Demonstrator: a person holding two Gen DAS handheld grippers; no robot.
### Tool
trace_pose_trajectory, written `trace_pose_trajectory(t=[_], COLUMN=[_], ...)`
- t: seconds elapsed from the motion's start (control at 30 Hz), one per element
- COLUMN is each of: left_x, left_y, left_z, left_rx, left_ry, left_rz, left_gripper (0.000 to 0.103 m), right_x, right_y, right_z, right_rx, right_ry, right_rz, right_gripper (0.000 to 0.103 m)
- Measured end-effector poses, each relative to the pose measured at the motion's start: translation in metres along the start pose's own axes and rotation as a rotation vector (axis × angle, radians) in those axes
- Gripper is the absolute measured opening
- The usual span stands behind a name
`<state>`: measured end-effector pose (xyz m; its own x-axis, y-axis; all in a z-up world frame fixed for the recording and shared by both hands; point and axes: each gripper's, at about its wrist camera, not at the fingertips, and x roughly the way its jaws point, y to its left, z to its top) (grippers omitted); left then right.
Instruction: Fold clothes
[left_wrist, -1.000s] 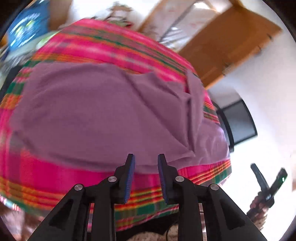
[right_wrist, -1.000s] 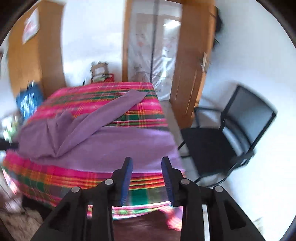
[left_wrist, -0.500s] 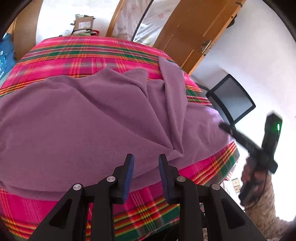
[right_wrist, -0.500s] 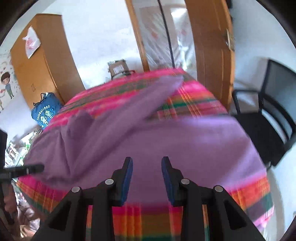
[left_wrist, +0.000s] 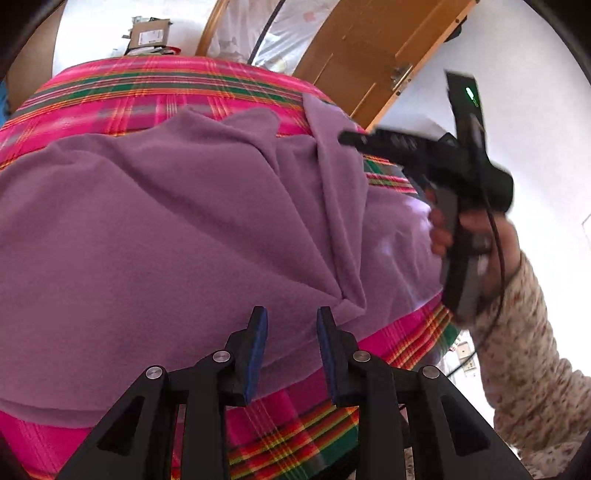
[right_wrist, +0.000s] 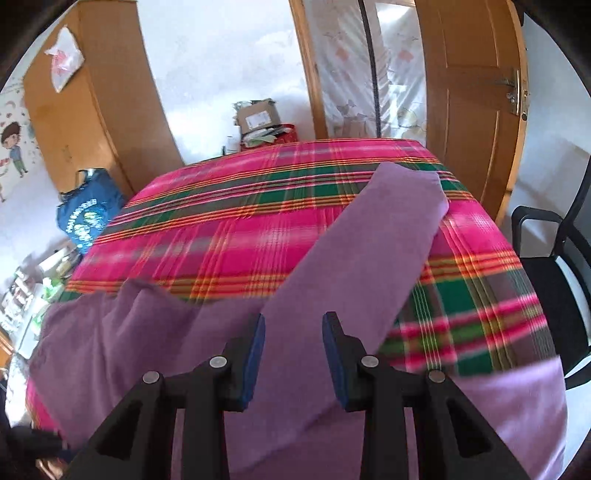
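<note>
Lying rumpled — one purple garment (left_wrist: 184, 229), two gaping grippers (left_wrist: 289, 343) (right_wrist: 292, 343).

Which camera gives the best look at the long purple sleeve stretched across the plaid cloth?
The right wrist view: the sleeve runs unobstructed to its cuff. The left wrist view shows it foreshortened, with the right gripper over its far end.

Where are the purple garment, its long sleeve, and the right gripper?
purple garment (left_wrist: 166, 229): left wrist view, main body.
long sleeve (right_wrist: 369, 243): right wrist view, mid-sleeve.
right gripper (right_wrist: 293, 325): right wrist view, between fingertips.
</note>
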<state>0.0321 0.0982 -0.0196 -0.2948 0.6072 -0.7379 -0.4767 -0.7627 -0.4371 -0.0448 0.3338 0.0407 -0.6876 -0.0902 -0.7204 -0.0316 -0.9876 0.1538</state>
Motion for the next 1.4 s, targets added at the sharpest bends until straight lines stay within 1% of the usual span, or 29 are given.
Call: trace_pose_trajectory(t=[0.07, 0.17, 0.3, 0.47, 0.57, 0.7, 0.83, 0.9, 1.0, 1.07, 1.1, 1.17, 1.23, 1.27, 1.4], left_x=[0.002, 0.004, 0.005, 0.004, 0.003, 0.002, 0.001, -0.002, -0.004, -0.005, -0.005, -0.004, -0.004, -0.005, -0.005], left_y=[0.001, 0.002, 0.004, 0.001, -0.002, -0.005, -0.011, -0.011, -0.011, -0.013, -0.014, -0.015, -0.015, -0.016, -0.018], left_z=[0.0, 0.001, 0.001, -0.001, -0.003, -0.005, -0.007, -0.01, -0.012, -0.014, -0.015, -0.014, -0.014, -0.014, -0.015], left_rx=[0.001, 0.0, -0.008, 0.0, 0.004, 0.013, 0.025, 0.024, 0.026, 0.03, 0.031, 0.031, 0.031, 0.03, 0.026], left_ry=[0.007, 0.013, 0.016, 0.017, 0.017, 0.018, 0.017, 0.016, 0.014, 0.013, 0.012, 0.014, 0.014, 0.015, 0.016], left_rz=[-0.006, -0.016, -0.042, -0.035, -0.03, -0.021, -0.005, 0.0, 0.006, 0.01, 0.012, 0.015, 0.017, 0.018, 0.022], left_gripper=[0.029, 0.029, 0.029, 0.028, 0.028, 0.029, 0.029, 0.029, 0.028, 0.029, 0.029, 0.029, 0.029, 0.029, 0.029], right_x=[0.008, 0.024, 0.036, 0.053, 0.061, 0.072, 0.077, 0.077, 0.079, 0.079, 0.078, 0.076, 0.073, 0.07, 0.056], right_y=[0.001, 0.003, 0.004, 0.012, 0.012, 0.008, 0.011, 0.01, 0.008, 0.006, 0.005, 0.003, 0.001, 0.0, -0.005], right_z=[0.009, 0.018, 0.023, 0.03, 0.031, 0.034, 0.036, 0.036, 0.036, 0.035, 0.035, 0.035, 0.035, 0.035, 0.035], right_rx=[0.001, -0.012, 0.0, -0.029, -0.024, 0.011, -0.007, 0.003, 0.009, 0.009, 0.009, 0.015, 0.021, 0.023, 0.029], right_ry=[0.012, 0.039, 0.054, 0.073, 0.09, 0.13, 0.137, 0.136, 0.139, 0.138, 0.135, 0.127, 0.116, 0.108, 0.068], right_rz=[-0.007, -0.06, -0.056, -0.107, -0.15, -0.161, -0.207, -0.208, -0.224, -0.233, -0.233, -0.227, -0.222, -0.219, -0.216], right_gripper=[0.034, 0.034, 0.034, 0.034, 0.034, 0.034, 0.034, 0.033, 0.026, 0.019, 0.017, 0.011, 0.008, 0.004, 0.003])
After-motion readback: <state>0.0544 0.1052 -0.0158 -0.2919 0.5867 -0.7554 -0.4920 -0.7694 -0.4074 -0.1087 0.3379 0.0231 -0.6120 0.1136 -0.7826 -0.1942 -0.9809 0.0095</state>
